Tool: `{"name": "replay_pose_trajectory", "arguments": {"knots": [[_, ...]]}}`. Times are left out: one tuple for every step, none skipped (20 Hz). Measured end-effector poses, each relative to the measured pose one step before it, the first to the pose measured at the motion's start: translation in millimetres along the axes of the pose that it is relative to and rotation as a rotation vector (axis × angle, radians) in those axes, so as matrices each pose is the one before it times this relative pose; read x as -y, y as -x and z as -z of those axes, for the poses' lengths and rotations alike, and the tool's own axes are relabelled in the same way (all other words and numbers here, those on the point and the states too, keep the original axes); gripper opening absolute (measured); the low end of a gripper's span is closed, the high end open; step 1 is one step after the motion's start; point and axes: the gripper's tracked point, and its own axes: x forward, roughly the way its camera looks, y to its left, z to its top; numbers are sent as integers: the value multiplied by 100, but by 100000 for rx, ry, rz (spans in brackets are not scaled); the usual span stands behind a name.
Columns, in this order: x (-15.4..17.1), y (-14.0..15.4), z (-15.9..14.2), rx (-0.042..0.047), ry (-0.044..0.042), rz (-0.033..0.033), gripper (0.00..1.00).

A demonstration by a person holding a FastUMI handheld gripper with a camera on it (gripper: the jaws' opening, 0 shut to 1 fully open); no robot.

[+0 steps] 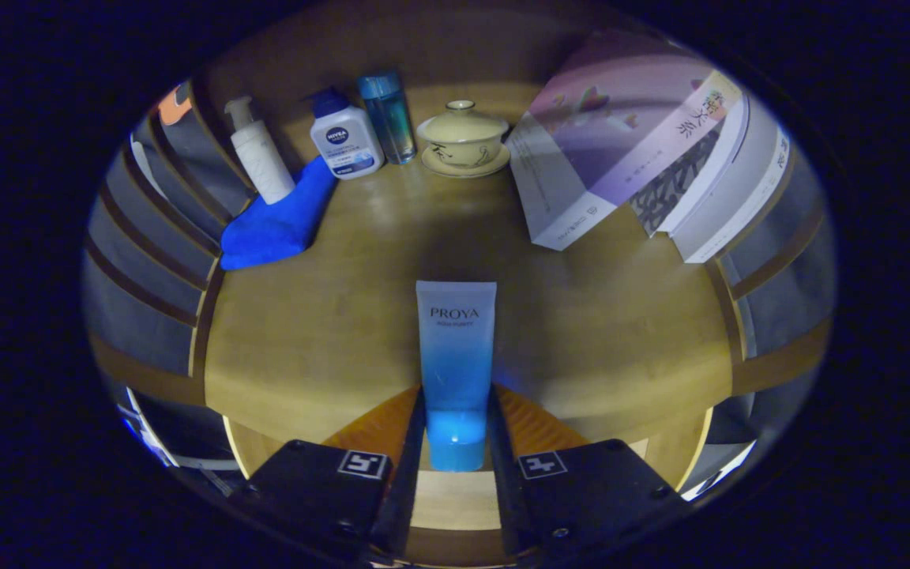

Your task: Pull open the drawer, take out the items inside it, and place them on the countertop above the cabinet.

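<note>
A pale blue cosmetic tube (455, 356) stands upright between my fingers, its bright blue cap down. My gripper (456, 431) is shut on the blue tube, with both fingers (414, 442) pressing its lower end. The tube is held over the front part of the wooden countertop (321, 316). Whether its cap touches the wood cannot be told.
Beyond the tube, at the back of the countertop, stand a white pump bottle (259, 158), a white and blue bottle (344, 138), a clear blue bottle (389, 117) and a lidded tea bowl (463, 141). A blue cloth (277, 221) lies back left. Books (644, 150) lean at the right.
</note>
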Motion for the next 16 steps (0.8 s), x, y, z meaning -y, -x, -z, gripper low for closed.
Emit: {"name": "replay_pose_trajectory", "arguments": {"knots": [[-126,-280,-34,824,-156,-533,53],[-44,304,274,-340,1096,-414,55],[57,314,110,232,586,882,57],[-177,249,34,727,759,-213,60],[-68,313,-142,1701,-167,403,62],[-152,873,-33,1502,403,105,62],[-109,738,9,1853,297,208,61],[-196,684,43,1438,524,-644,61],[-165,763,-25,2092,-40,-326,61],[-149,786,95,1857,257,-440,61],[-100,712,62,2092,392,-196,61],[-124,635,65,2464,871,-872,61],[-151,785,159,2862,459,-709,61],[-221,684,163,2461,-300,-1379,60],[-292,599,390,2467,-683,-1660,60],[-406,864,329,3717,-906,-2330,60]]}}
